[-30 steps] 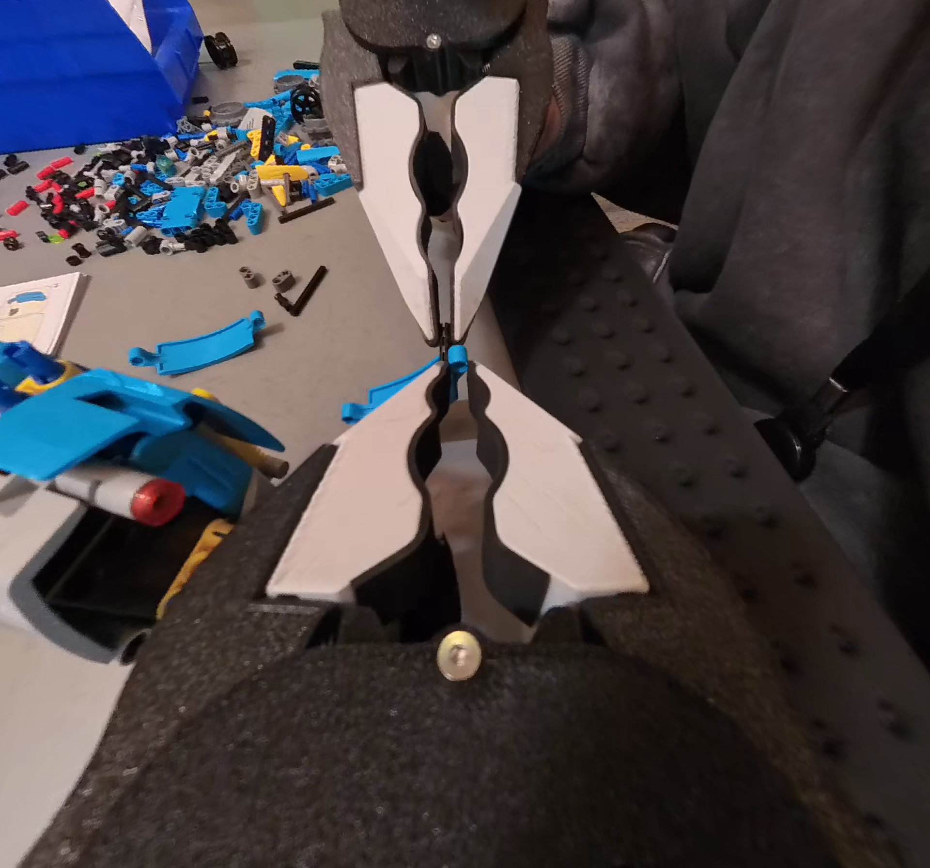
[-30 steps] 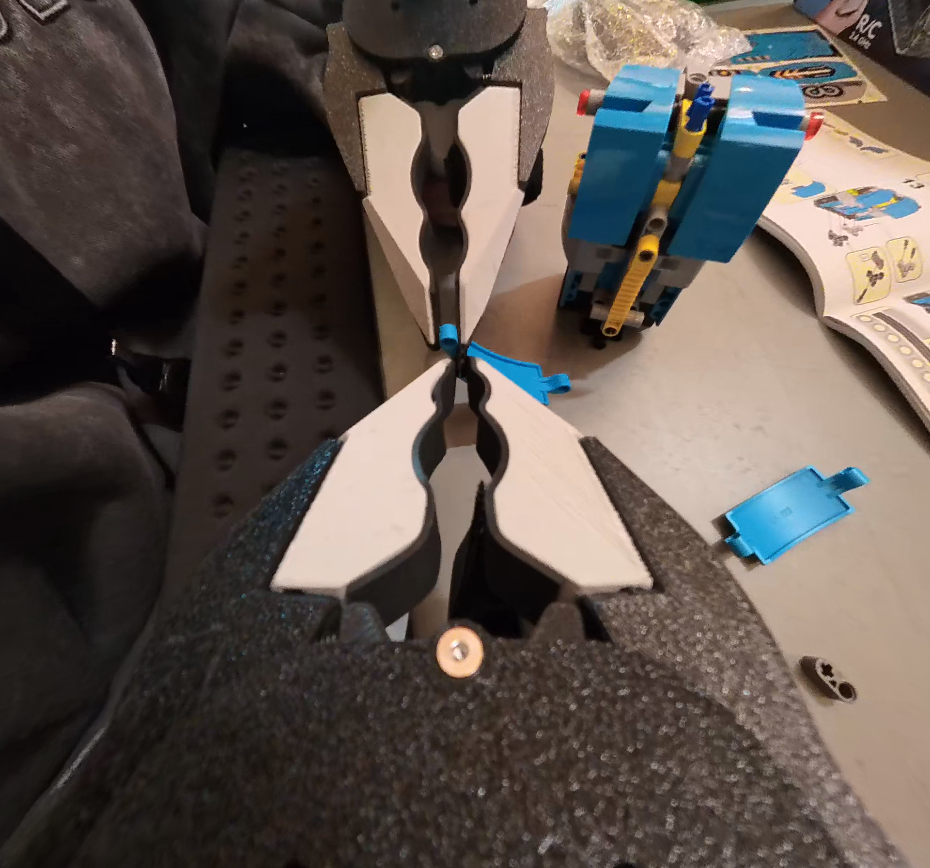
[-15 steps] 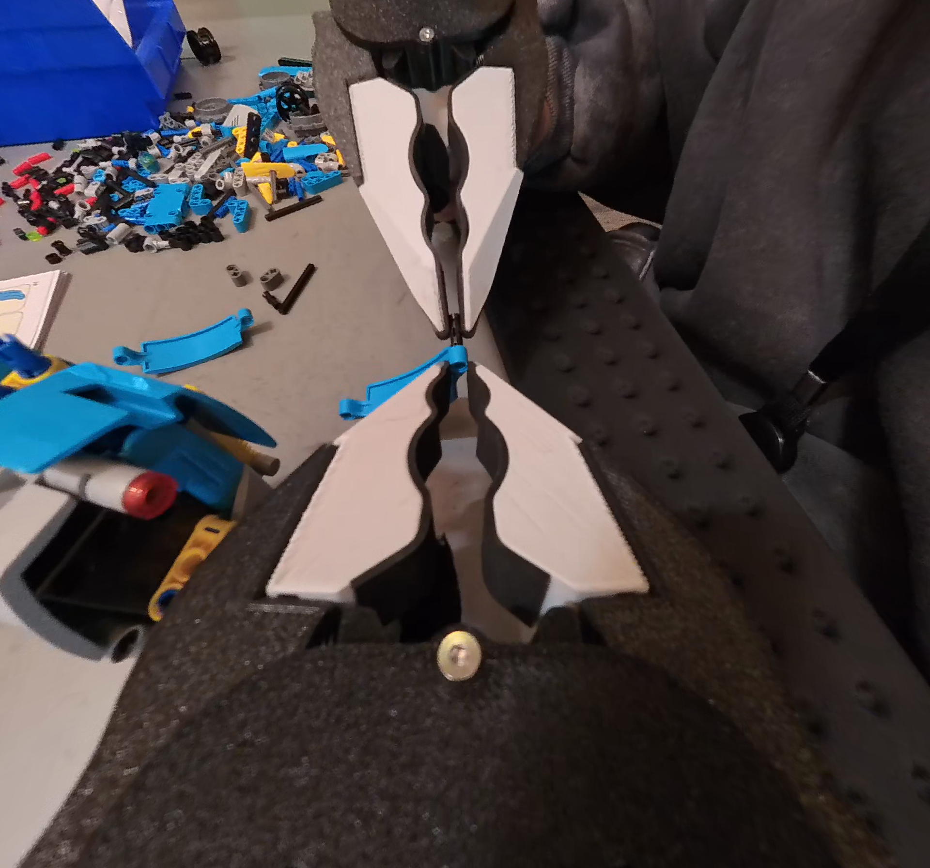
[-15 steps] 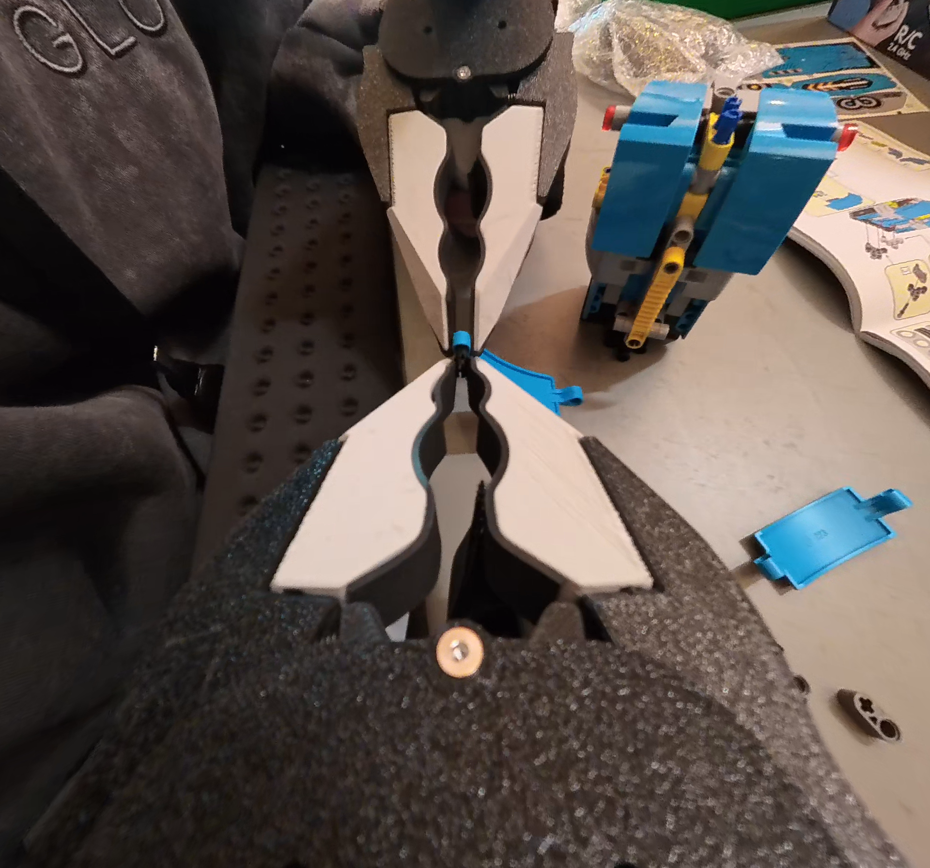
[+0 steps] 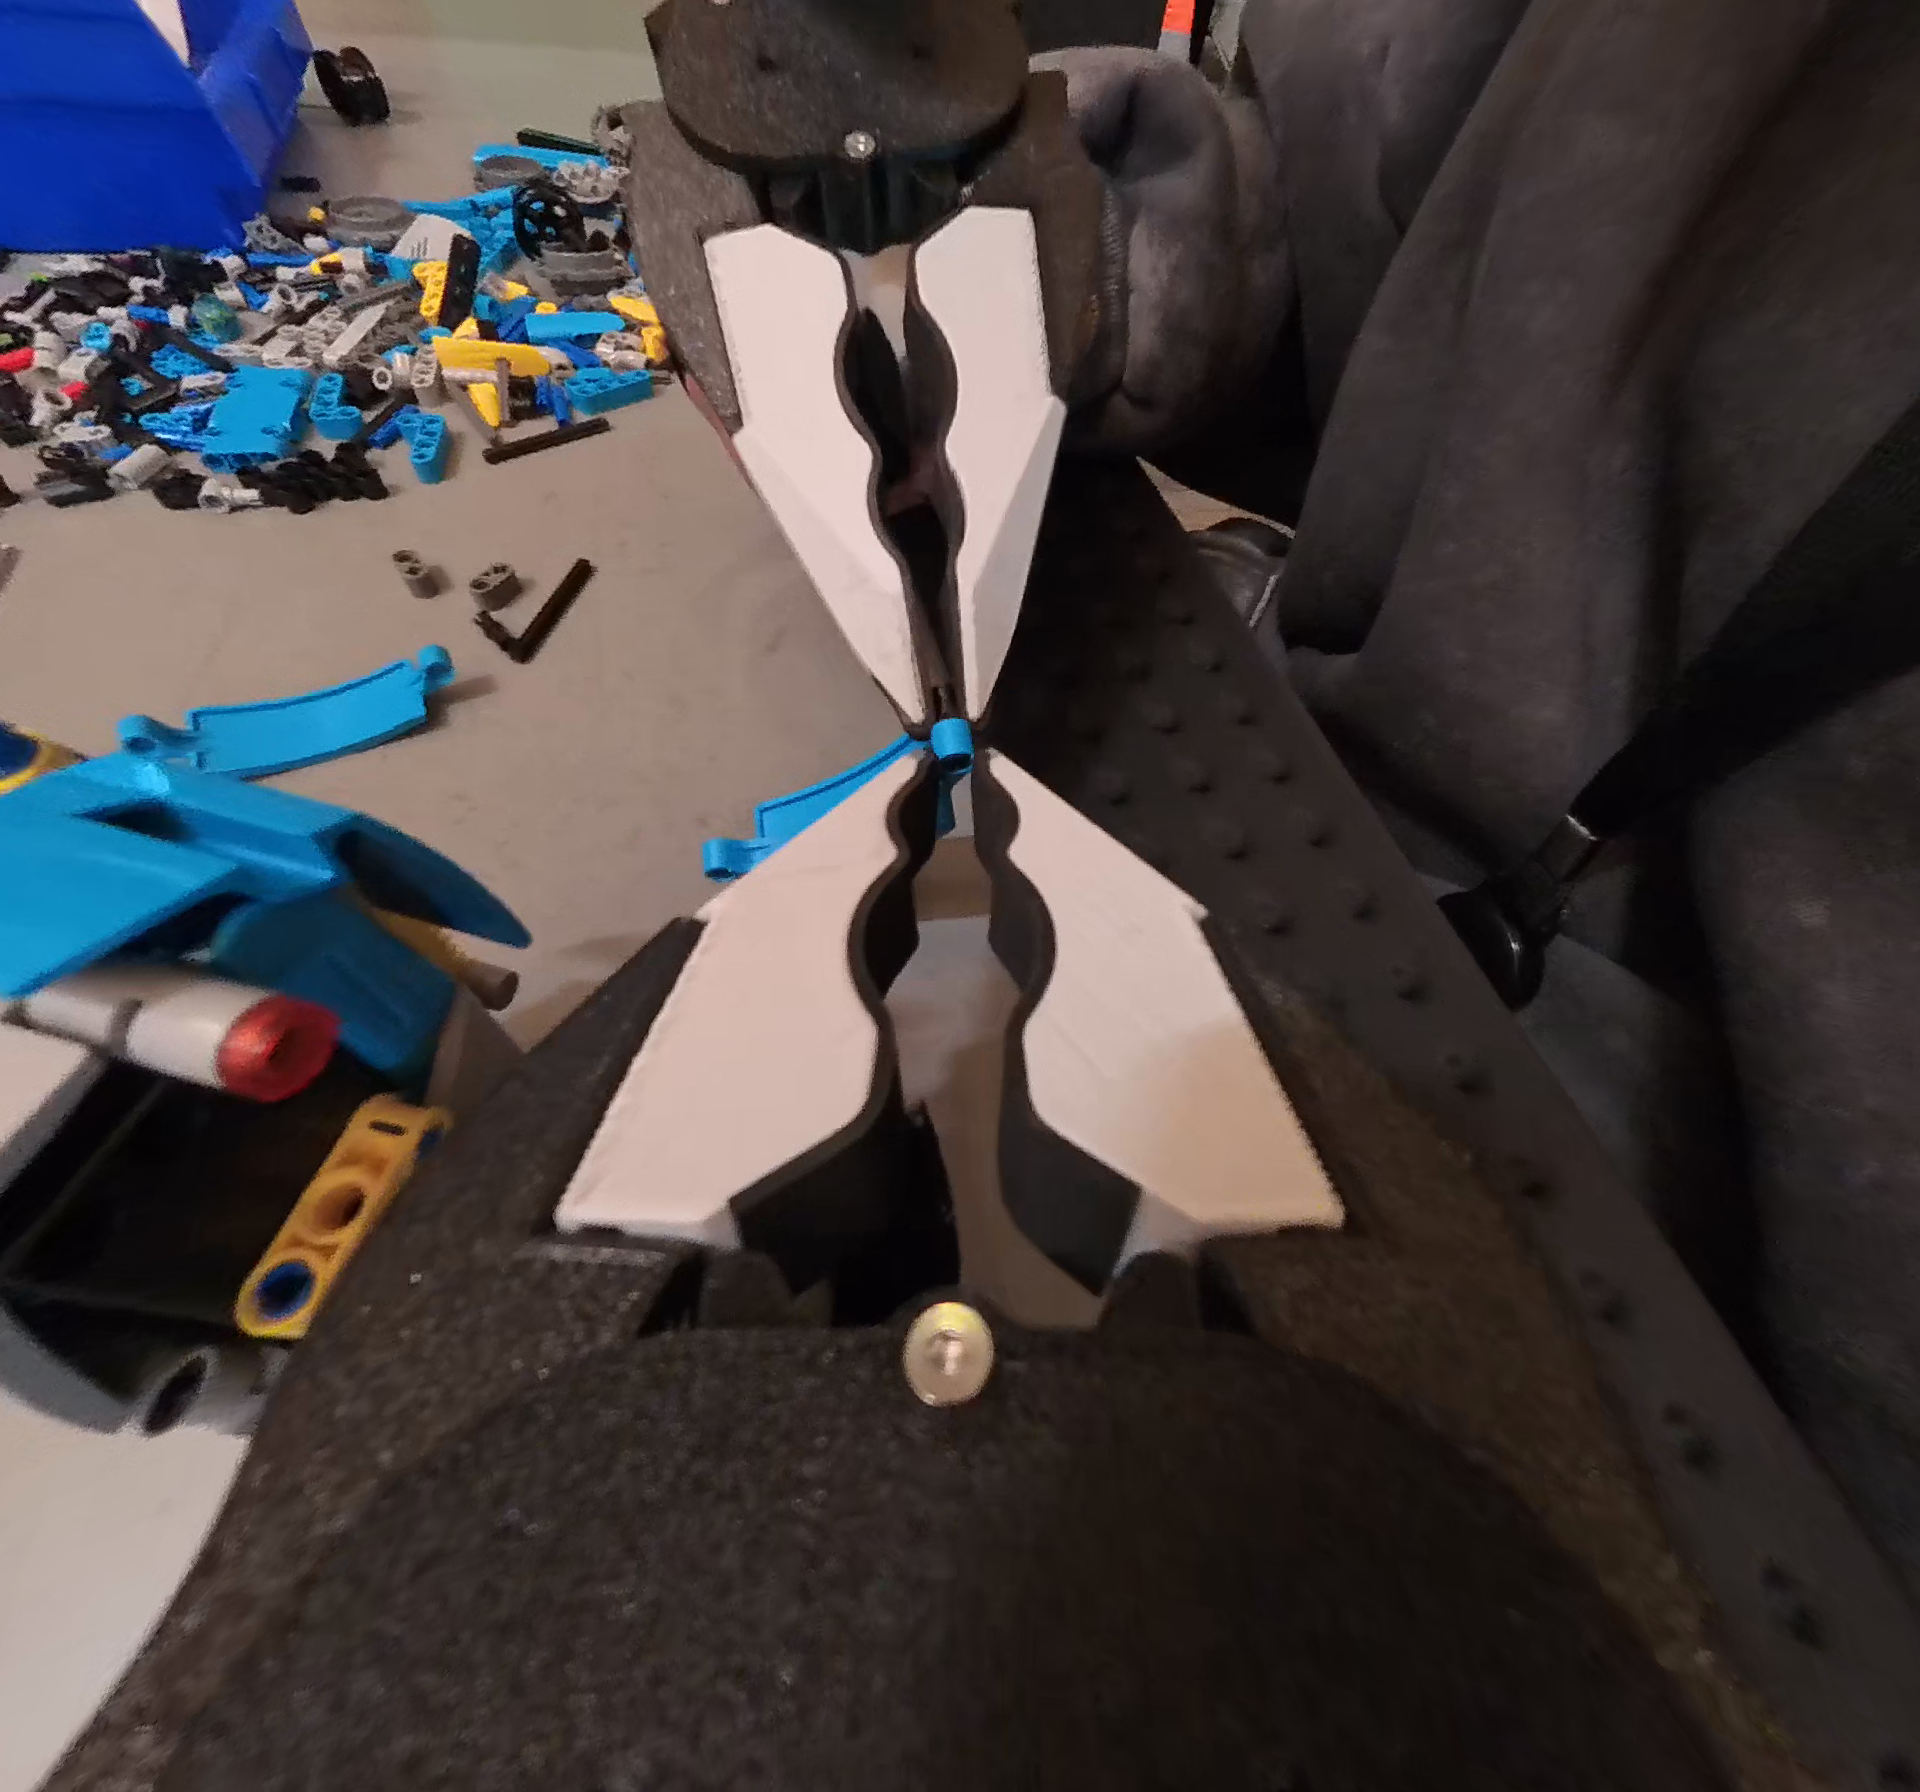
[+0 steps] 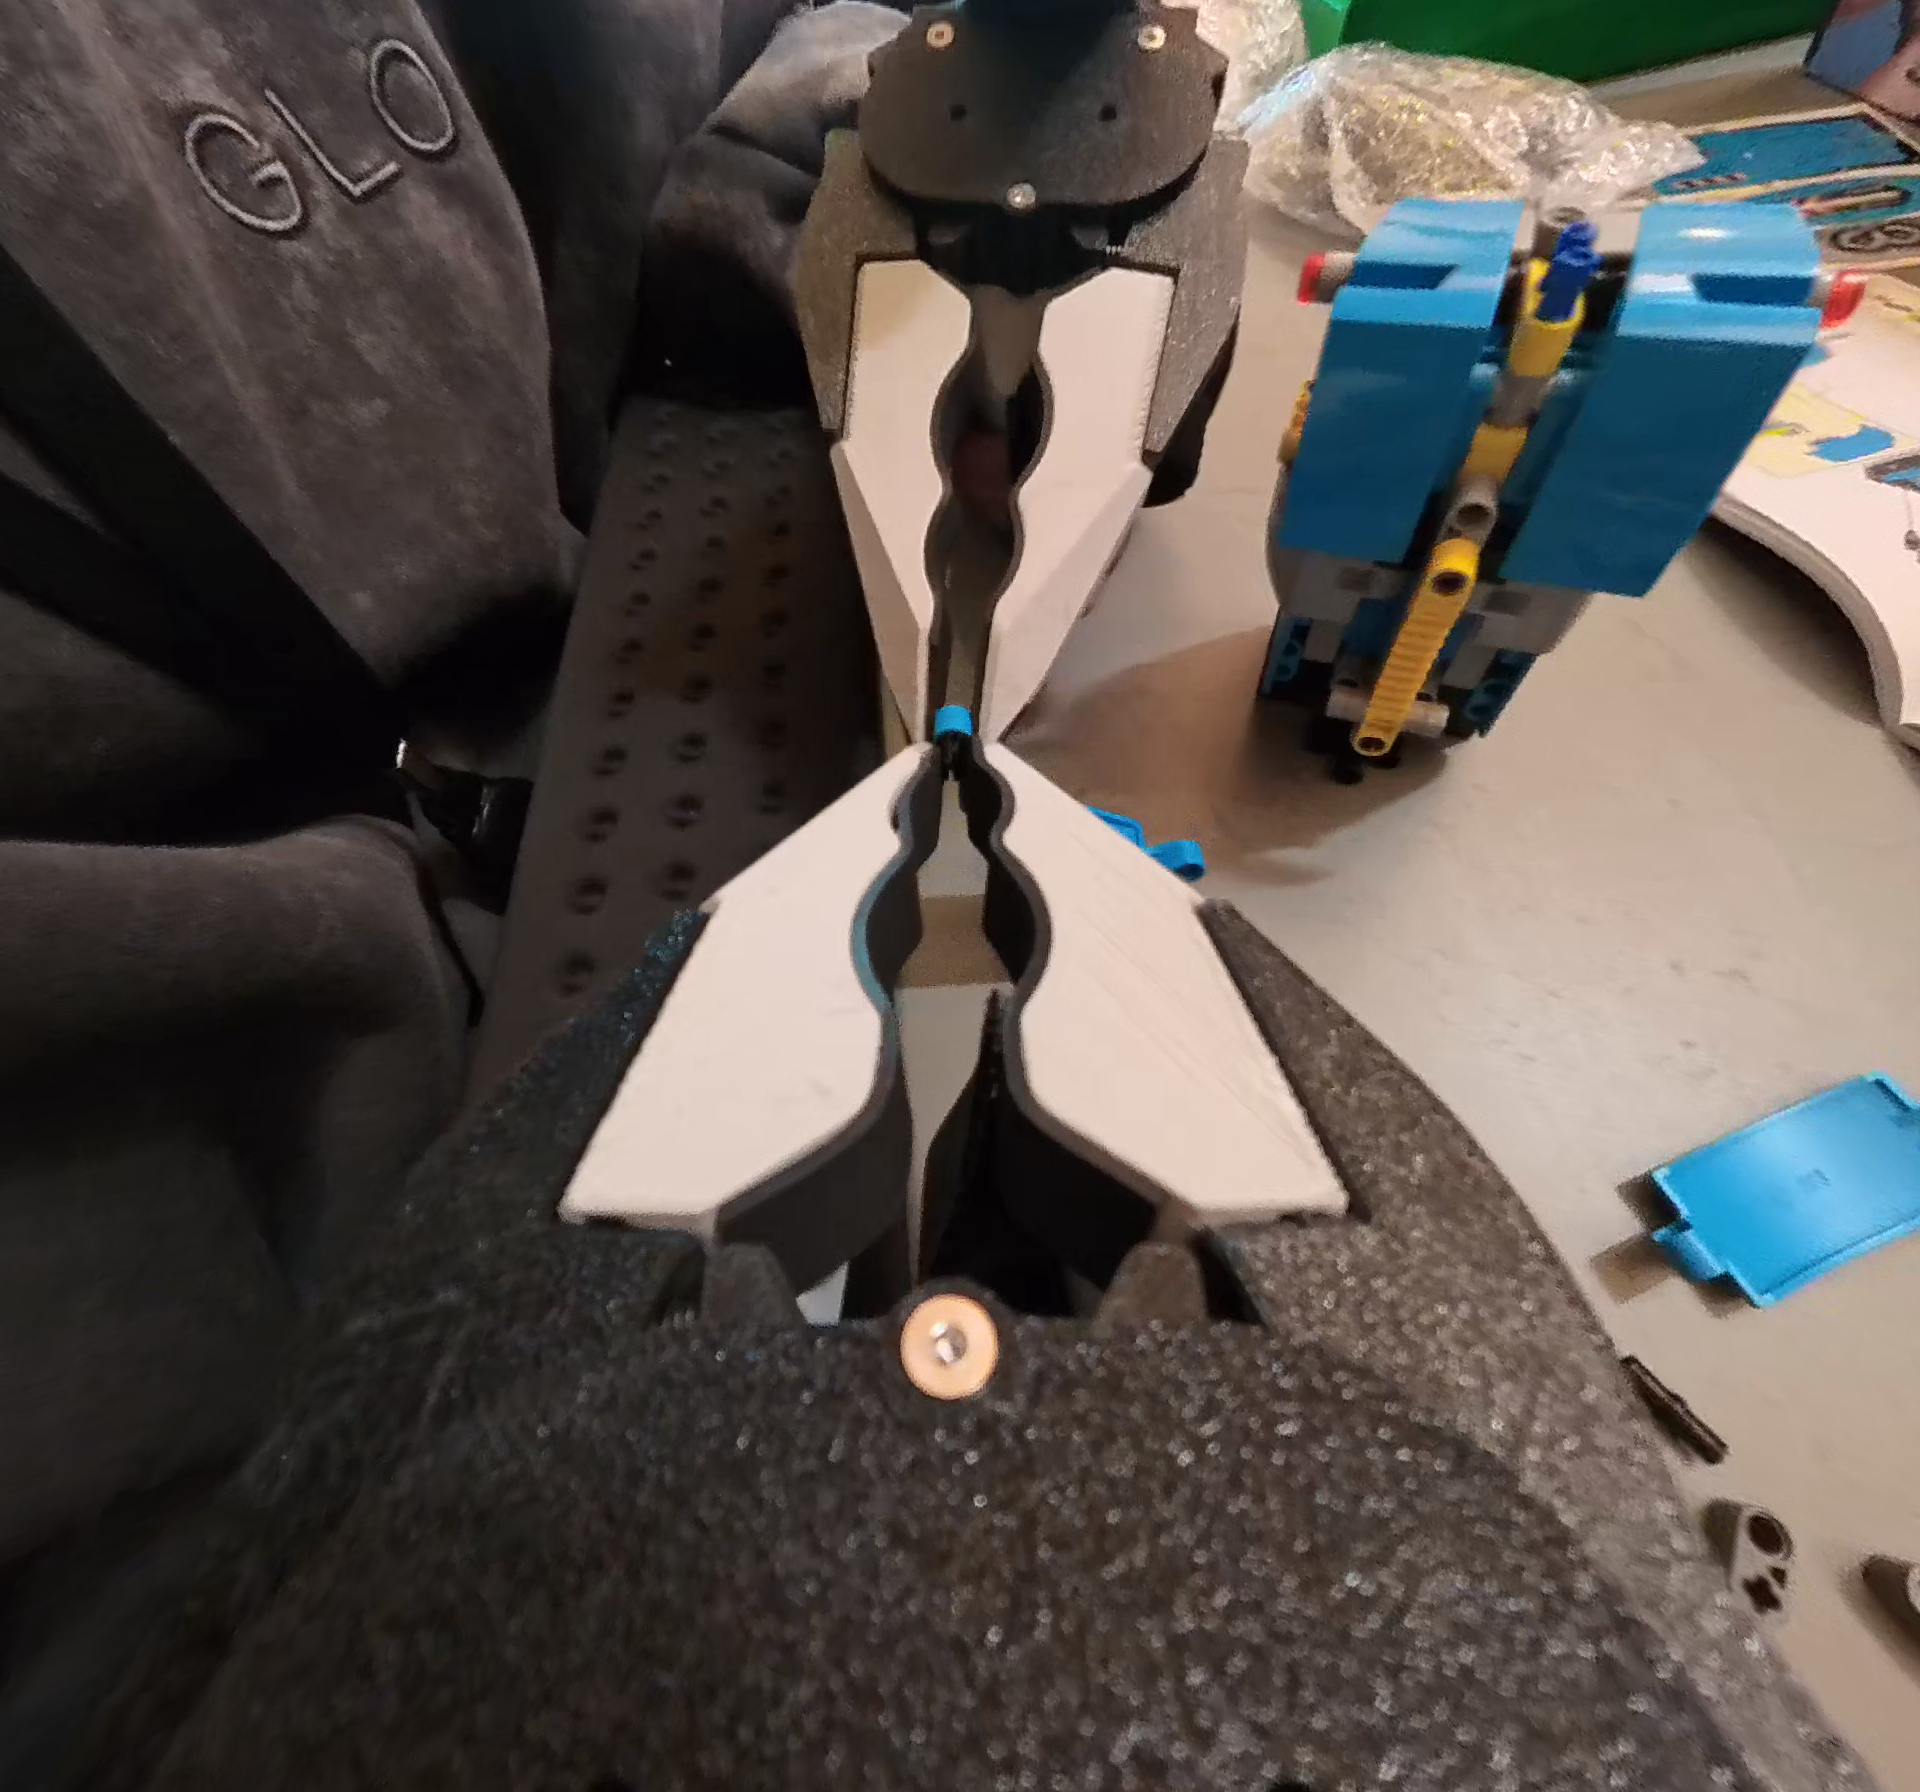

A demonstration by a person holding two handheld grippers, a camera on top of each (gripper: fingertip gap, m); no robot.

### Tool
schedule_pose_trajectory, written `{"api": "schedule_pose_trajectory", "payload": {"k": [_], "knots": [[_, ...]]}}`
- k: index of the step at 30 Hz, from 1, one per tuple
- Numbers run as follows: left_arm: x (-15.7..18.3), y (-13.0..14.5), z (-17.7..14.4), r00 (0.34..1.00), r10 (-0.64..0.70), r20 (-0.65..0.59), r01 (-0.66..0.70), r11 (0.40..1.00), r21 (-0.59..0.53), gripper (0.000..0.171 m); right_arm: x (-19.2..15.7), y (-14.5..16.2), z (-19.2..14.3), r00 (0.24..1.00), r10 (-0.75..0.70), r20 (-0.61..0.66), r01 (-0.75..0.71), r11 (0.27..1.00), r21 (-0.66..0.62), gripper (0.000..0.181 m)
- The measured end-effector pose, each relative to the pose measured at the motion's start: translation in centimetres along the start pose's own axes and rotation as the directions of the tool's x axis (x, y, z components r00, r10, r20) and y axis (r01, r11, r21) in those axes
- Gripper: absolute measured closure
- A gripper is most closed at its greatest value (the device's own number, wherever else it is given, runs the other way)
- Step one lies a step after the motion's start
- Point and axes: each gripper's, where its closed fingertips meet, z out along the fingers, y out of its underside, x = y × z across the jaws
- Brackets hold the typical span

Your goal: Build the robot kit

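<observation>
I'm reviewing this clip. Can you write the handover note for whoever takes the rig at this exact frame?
Left gripper: shut on a small blue piece.
Right gripper: shut on a thin black piece.
The two grippers meet tip to tip above the table's near edge, and the black piece's end is at the blue piece. I cannot tell whether the two are joined.
On the table: blue model upright beside the left gripper, curved blue panel, flat blue panel, pile of loose parts farther off.
</observation>
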Motion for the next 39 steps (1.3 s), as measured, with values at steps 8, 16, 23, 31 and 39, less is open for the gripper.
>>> {"api": "schedule_pose_trajectory", "payload": {"k": [8, 16, 23, 31, 39], "knots": [[-0.6, -0.8, -0.6, 0.999, -0.054, -0.004, 0.054, 0.997, 0.057, 0.166, 0.9, -0.7, -0.5, 0.999, -0.014, -0.050, 0.017, 0.999, 0.050, 0.176], [-0.5, -0.7, -0.6, 0.999, -0.043, -0.009, 0.044, 0.998, 0.055, 0.166, 0.7, -0.8, -0.5, 0.999, -0.020, -0.038, 0.022, 0.998, 0.055, 0.177], [-0.3, -0.3, -0.2, 1.000, -0.012, 0.007, 0.012, 1.000, 0.022, 0.166, 0.4, -0.4, -0.4, 1.000, 0.016, -0.005, -0.015, 0.999, 0.032, 0.178], [-0.4, 0.3, 0.4, 0.999, 0.025, 0.042, -0.023, 0.999, -0.027, 0.167, 0.4, -0.4, 0.1, 1.000, 0.006, -0.007, -0.006, 1.000, 0.018, 0.178], [1.3, -1.8, -2.0, 0.981, -0.155, -0.113, 0.170, 0.975, 0.144, 0.166, 4.2, -2.2, -3.4, 0.987, 0.151, -0.062, -0.134, 0.967, 0.219, 0.161]]}}
